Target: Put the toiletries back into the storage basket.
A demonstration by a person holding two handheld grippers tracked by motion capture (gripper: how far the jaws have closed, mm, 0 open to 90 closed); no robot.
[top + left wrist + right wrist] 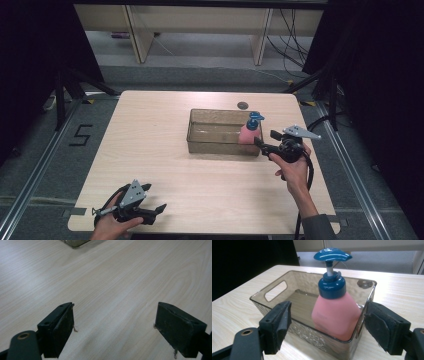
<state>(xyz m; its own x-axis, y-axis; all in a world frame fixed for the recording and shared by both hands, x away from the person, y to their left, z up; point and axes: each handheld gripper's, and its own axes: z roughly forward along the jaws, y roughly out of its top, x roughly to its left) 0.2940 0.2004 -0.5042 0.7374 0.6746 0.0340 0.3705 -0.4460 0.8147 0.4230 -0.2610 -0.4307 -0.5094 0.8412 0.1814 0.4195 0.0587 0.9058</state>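
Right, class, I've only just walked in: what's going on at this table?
A person works at a wooden table with a gripper in each hand. A pink pump bottle stands upright inside a clear smoky bin, at one end. The right gripper sits just outside that end, jaws open, not gripping the bottle. The left gripper rests open near the table's front edge, over bare wood.

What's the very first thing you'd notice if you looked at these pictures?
The pink soap bottle with its blue pump top jumps out first. It stands inside the see-through bin on the far right part of the wooden table. Just in front of the bin, the right claw is open and aimed at the bottle.
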